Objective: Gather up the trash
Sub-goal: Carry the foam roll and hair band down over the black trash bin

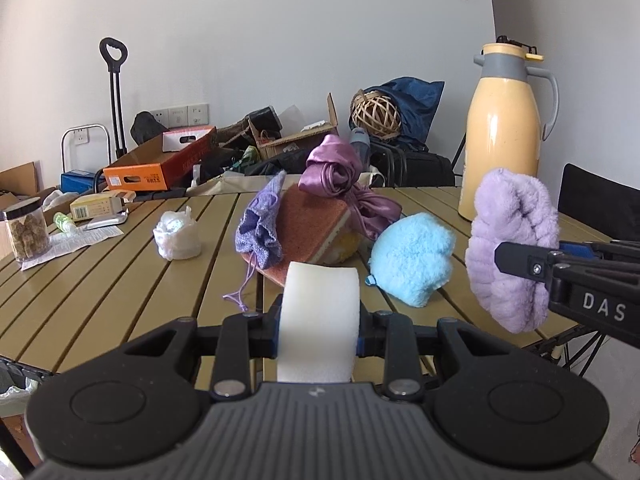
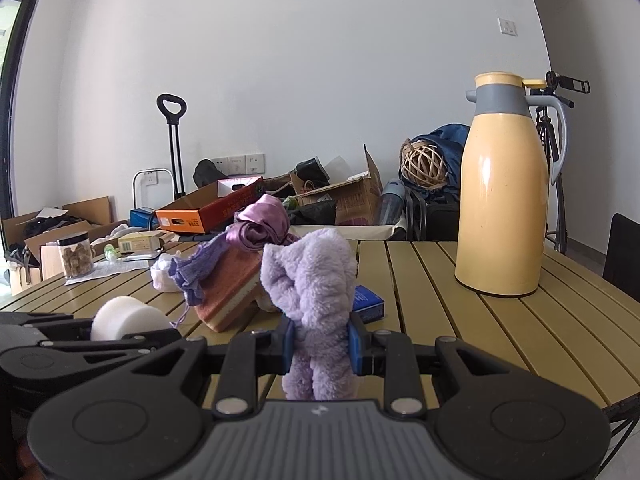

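My left gripper (image 1: pixel 319 334) is shut on a white foam sponge (image 1: pixel 320 320), bent into an arch and held above the slatted table (image 1: pixel 120 280). The same sponge (image 2: pixel 128 316) shows at the left of the right wrist view. A fluffy lilac cloth (image 2: pixel 310 292) stands up between the pads of my right gripper (image 2: pixel 320 346), which is shut on it; that cloth (image 1: pixel 512 248) hangs at the right of the left wrist view. On the table lie a crumpled white bag (image 1: pixel 176 236), a light blue fluffy cloth (image 1: pixel 412 258), an orange sponge block (image 1: pixel 312 228), a knitted purple pouch (image 1: pixel 260 224) and a mauve satin cloth (image 1: pixel 340 176).
A tall yellow thermos jug (image 2: pixel 504 208) stands at the right of the table. A jar (image 1: pixel 26 228), a paper sheet and a small box (image 1: pixel 96 208) sit at the left. A small blue box (image 2: pixel 368 303) lies behind the lilac cloth. Cardboard boxes and bags crowd the floor behind.
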`<state>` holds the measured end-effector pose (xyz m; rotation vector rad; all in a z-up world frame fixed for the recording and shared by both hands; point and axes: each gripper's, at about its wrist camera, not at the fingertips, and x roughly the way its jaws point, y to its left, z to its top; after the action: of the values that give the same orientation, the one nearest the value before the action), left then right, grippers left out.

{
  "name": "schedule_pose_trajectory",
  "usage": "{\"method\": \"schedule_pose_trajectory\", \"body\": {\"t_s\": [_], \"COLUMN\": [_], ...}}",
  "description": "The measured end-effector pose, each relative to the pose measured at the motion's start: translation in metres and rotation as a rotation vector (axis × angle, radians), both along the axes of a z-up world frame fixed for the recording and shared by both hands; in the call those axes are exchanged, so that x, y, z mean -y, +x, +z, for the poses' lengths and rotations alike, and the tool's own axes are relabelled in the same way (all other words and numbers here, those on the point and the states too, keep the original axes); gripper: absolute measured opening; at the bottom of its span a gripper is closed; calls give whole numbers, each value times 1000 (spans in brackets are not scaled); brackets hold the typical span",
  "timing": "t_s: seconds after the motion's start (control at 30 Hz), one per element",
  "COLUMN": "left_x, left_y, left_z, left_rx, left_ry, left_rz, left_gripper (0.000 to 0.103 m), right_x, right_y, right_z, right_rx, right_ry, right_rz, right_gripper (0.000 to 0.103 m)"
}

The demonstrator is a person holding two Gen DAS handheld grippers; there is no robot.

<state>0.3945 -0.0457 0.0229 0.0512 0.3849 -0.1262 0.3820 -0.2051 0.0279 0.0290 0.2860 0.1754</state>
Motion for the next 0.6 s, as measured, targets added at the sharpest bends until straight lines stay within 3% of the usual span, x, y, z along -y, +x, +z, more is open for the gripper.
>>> {"method": "schedule_pose_trajectory", "body": {"t_s": [0.3,0.6], "left_x": [-17,-32], "left_y": [-42,-82], "left_z": [4,-9], "left_rx": [-28,-80], "left_ry": [-60,-53], "left_rz": [25,50], "left_gripper": [30,30], "right_x": [-1,0], "right_y": [-38,-74], "right_z": [1,-10], "right_rx": [-14,-70], "right_ry": [12,23], "right_rz": [10,23], "right_gripper": [25,25]}}
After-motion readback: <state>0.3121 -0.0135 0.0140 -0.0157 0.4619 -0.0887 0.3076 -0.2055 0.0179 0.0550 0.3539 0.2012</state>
